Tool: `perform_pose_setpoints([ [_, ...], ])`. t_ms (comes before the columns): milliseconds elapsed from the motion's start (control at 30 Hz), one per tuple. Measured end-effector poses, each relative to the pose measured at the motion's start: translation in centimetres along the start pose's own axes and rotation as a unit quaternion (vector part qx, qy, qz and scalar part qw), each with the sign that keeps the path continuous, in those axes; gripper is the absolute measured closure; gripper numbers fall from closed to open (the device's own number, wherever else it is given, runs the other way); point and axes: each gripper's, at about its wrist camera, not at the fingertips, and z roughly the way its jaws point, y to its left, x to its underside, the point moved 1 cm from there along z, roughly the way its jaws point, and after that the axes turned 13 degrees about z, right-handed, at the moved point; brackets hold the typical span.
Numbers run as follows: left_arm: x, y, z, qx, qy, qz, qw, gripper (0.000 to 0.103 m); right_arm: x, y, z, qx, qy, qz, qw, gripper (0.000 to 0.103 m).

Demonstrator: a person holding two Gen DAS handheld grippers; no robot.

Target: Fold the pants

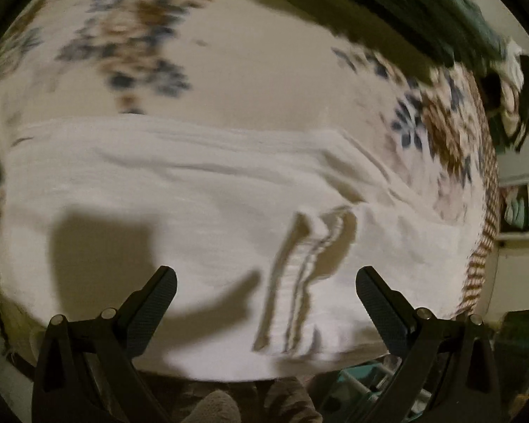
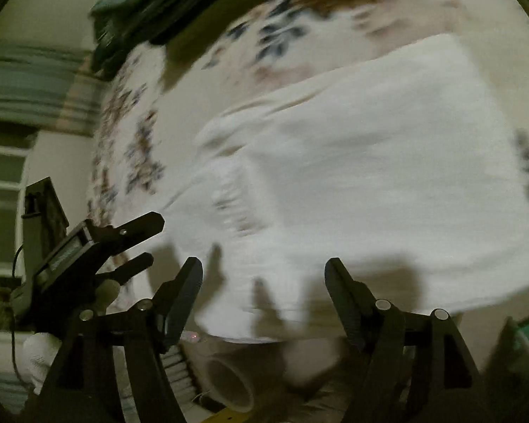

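White pants (image 1: 201, 204) lie flat and folded on a floral bedsheet (image 1: 257, 70), with a striped drawstring or waistband piece (image 1: 299, 282) near the front edge. My left gripper (image 1: 266, 278) is open and empty, just above the pants' near edge. In the right wrist view the pants (image 2: 388, 176) fill the middle. My right gripper (image 2: 264, 271) is open and empty over their near edge. The left gripper (image 2: 148, 239) shows at the left there, jaws apart. Both views are motion-blurred.
A dark green cloth pile (image 1: 423, 7) lies at the far side of the bed; it also shows in the right wrist view (image 2: 151, 3). The bed's edge (image 1: 483, 232) drops off at right. A pale tube-like object (image 2: 229, 384) sits below the bed.
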Motion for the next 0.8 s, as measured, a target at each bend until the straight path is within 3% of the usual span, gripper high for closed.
perform_pose_setpoints([
  [67,-0.5,-1.5,2.1,-0.006,0.005,0.015,0.9999,0.001,-2.0,-1.5,-0.7,0.025,-0.012,0.018,0.999,0.029],
  [100,-0.7,-2.3,3.5,-0.015,0.009,0.024,0.9996,0.009,-2.4,-2.1,-0.9,0.044,-0.019,0.025,0.999,0.029],
  [133,-0.8,-2.8,4.5,-0.021,0.017,0.03,0.9992,0.019,-3.2,-2.7,-1.2,0.064,-0.027,0.031,0.997,0.029],
  [167,-0.8,-3.3,5.5,-0.022,0.026,0.039,0.9987,0.052,-3.6,-3.1,-1.3,0.08,-0.033,0.031,0.996,0.029],
  [200,-0.8,-3.9,6.4,-0.026,0.034,0.051,0.9978,0.076,-3.9,-3.4,-1.3,0.105,-0.042,0.031,0.993,0.029],
  [300,-0.3,-4.7,6.2,-0.033,0.004,0.072,0.9969,0.087,-5.0,-3.9,-1.5,0.134,-0.052,0.026,0.989,0.029],
  [433,0.9,-4.1,3.8,-0.03,-0.018,0.074,0.9966,0.089,-5.3,-4.1,-1.6,0.146,-0.051,0.025,0.988,0.029],
  [633,1.9,-1.3,4.0,-0.033,-0.002,0.059,0.9977,0.088,-5.1,-3.0,1.3,0.196,-0.034,0.004,0.98,0.028],
  [800,0.9,-1.6,3.4,-0.034,-0.018,0.057,0.9976,0.089,-5.1,-1.7,2.2,0.236,-0.033,-0.025,0.971,0.015],
])
